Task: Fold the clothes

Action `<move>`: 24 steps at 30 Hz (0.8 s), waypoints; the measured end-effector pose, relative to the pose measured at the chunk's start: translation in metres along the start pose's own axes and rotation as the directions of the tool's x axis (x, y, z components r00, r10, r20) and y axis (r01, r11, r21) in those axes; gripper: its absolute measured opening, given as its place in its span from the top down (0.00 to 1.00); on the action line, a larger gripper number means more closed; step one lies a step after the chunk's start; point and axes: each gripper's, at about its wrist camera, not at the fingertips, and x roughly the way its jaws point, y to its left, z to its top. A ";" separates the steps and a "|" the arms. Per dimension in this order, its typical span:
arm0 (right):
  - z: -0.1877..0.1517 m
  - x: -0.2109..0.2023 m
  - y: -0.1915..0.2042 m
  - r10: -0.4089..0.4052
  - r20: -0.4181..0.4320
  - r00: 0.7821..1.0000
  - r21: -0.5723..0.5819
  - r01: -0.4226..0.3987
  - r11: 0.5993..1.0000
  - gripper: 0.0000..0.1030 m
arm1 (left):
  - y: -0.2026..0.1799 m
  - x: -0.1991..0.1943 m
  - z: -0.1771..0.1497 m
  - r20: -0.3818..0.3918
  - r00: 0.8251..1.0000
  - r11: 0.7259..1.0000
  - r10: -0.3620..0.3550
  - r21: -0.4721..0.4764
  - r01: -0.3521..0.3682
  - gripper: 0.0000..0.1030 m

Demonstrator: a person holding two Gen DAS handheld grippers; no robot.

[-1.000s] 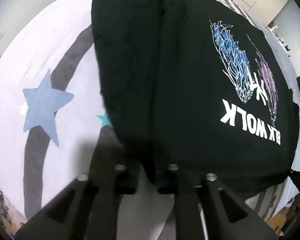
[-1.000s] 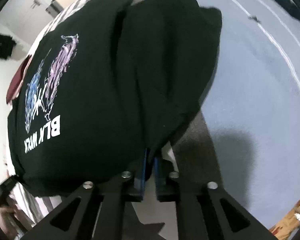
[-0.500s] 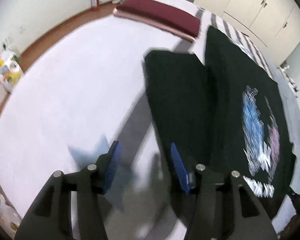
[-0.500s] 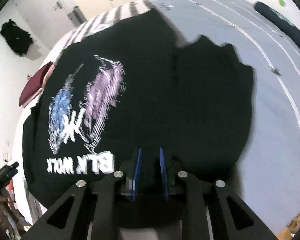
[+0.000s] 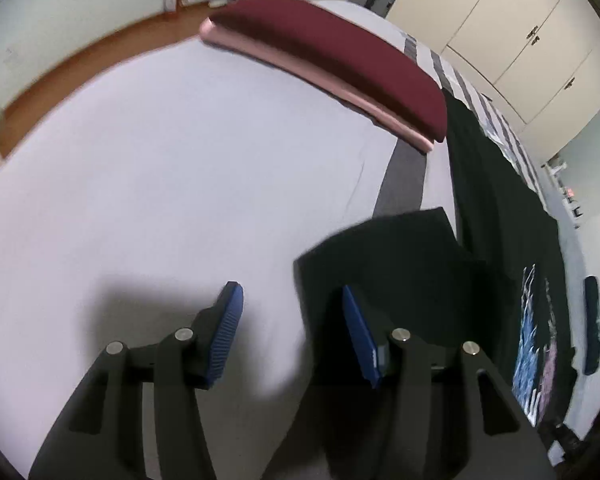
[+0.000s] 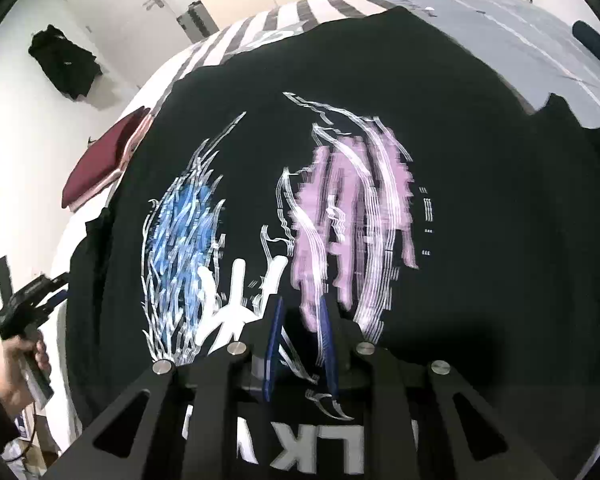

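**Left wrist view: shirt lying flat, both grippers hovering empty between folds**

The left wrist view is showing the left gripper [image 5: 292, 332] hanging over the pale bedsheet [image 5: 172, 168] with its blue pads [image 5: 230, 332] spread wide and nothing between them. One finger is sitting over bare sheet, the other over the edge of the black T-shirt [image 5: 496, 216], whose sleeve [image 5: 384, 248] is lying spread outward on the bed. That wide opening, straddling the shirt's border, is probably readying it to take the sleeve or side edge for an inward fold. A folded maroon garment [image 5: 332, 56] is resting farther up the bed, well apart from the work, likely parked there so it is not getting in the way.

In the right wrist view, the right gripper [image 6: 300, 344] is hovering above the middle of the black T-shirt [image 6: 480, 208], over the blue and pink print [image 6: 276, 232]. Its jaws are standing only narrowly apart, with the print visible through the gap and no cloth caught. The shirt is lying print side up and spread across the sheet, which suits squaring it before folding. The left gripper [image 6: 28, 308] is also appearing here at the shirt's far side edge, held in the person's hand [image 6: 26, 356].

No fold looks completed yet, so the task is seeming to be at an early stage.
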 end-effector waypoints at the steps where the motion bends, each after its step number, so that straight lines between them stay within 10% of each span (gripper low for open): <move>1: 0.000 0.002 0.003 0.002 0.000 1.000 0.000 -0.002 1.000 0.83 | -0.002 0.004 0.002 0.003 1.000 1.000 0.000 0.028 0.000 0.53; 5: -0.002 0.012 0.015 0.001 -0.008 1.000 0.004 -0.001 1.000 0.83 | -0.008 0.012 0.005 -0.001 1.000 0.995 -0.002 0.097 0.002 0.54; 12: -0.002 0.025 0.032 0.003 -0.016 1.000 0.023 -0.002 1.000 0.83 | -0.025 0.014 0.000 -0.019 0.999 0.979 -0.043 0.199 0.046 0.95; 24: 0.003 0.038 0.054 -0.026 -0.031 0.999 -0.014 0.025 1.000 0.83 | 0.018 -0.039 0.006 0.091 0.995 0.997 0.031 0.070 -0.037 0.97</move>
